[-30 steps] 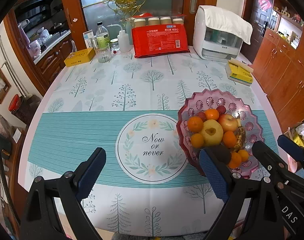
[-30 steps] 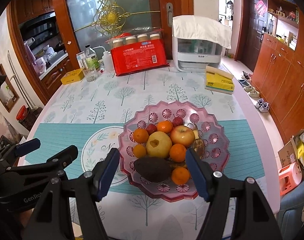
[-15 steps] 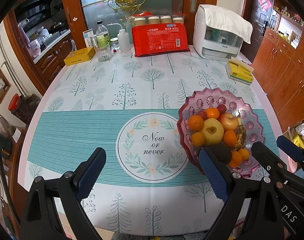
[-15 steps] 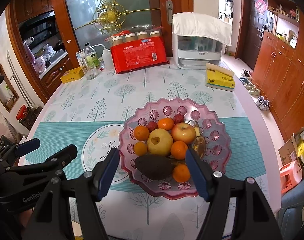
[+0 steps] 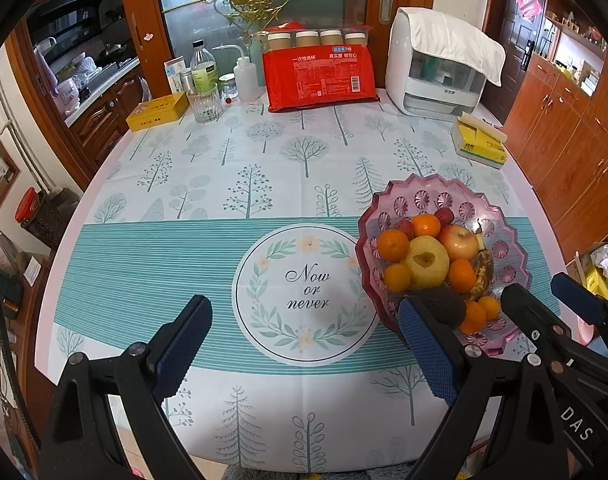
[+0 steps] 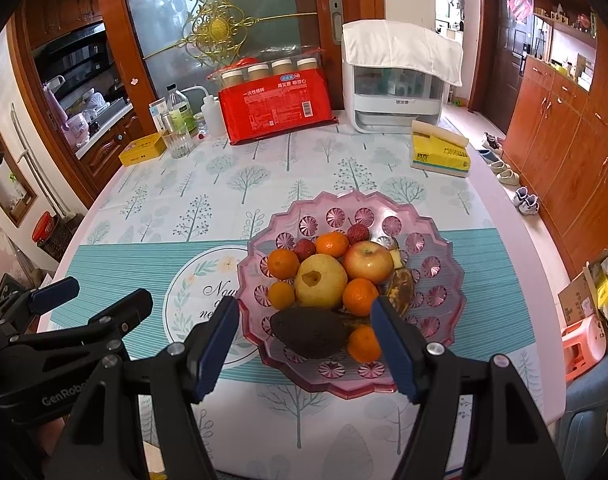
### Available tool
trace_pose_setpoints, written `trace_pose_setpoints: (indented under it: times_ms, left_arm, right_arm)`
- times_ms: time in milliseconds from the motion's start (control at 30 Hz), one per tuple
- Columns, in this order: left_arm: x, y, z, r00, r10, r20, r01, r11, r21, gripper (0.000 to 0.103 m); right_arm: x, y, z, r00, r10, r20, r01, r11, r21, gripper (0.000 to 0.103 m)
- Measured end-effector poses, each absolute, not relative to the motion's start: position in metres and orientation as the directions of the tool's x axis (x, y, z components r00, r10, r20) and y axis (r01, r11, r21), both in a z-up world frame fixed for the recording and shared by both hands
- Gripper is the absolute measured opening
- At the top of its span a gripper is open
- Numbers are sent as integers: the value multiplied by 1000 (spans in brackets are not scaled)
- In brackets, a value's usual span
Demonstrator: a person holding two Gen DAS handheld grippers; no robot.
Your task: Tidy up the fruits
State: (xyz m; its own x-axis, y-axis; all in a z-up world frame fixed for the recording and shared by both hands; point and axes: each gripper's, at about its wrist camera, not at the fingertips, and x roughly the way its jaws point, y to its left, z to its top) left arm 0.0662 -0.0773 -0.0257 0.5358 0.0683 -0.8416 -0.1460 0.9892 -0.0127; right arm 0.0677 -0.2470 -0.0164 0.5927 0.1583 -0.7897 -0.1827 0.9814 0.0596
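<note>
A pink glass bowl (image 6: 444, 240) (image 5: 512, 240) stands on the table near its front right. It holds a yellow pear (image 6: 320, 286), a red apple (image 6: 368, 261), several oranges (image 6: 281, 263), lychees, a brown banana (image 6: 402, 288) and a dark avocado (image 6: 310, 332). My right gripper (image 6: 306, 348) is open and empty, above the bowl's near edge. My left gripper (image 5: 304, 336) is open and empty, over the round "Now or never" print (image 5: 308, 292), left of the bowl.
At the table's back stand a red packet (image 5: 320, 80), a white appliance (image 5: 440, 76), bottles and a glass (image 5: 203, 100), and a yellow tin (image 5: 157, 110). A yellow tissue pack (image 5: 480, 144) lies at the right. Wooden cabinets line the right side.
Both grippers have drawn back and up slightly from the table; the bowl sits a little farther off in both views. Both stay open and empty.
</note>
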Motion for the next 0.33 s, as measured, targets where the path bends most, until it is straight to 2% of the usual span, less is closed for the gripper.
trace_pose_setpoints:
  times_ms: [333]
  left_arm:
    - [65,-77,-29,531,64,-845,-141,990,-13,94]
  right_arm:
    - [67,-246,-24,587,152,-795,-171,983,62,69]
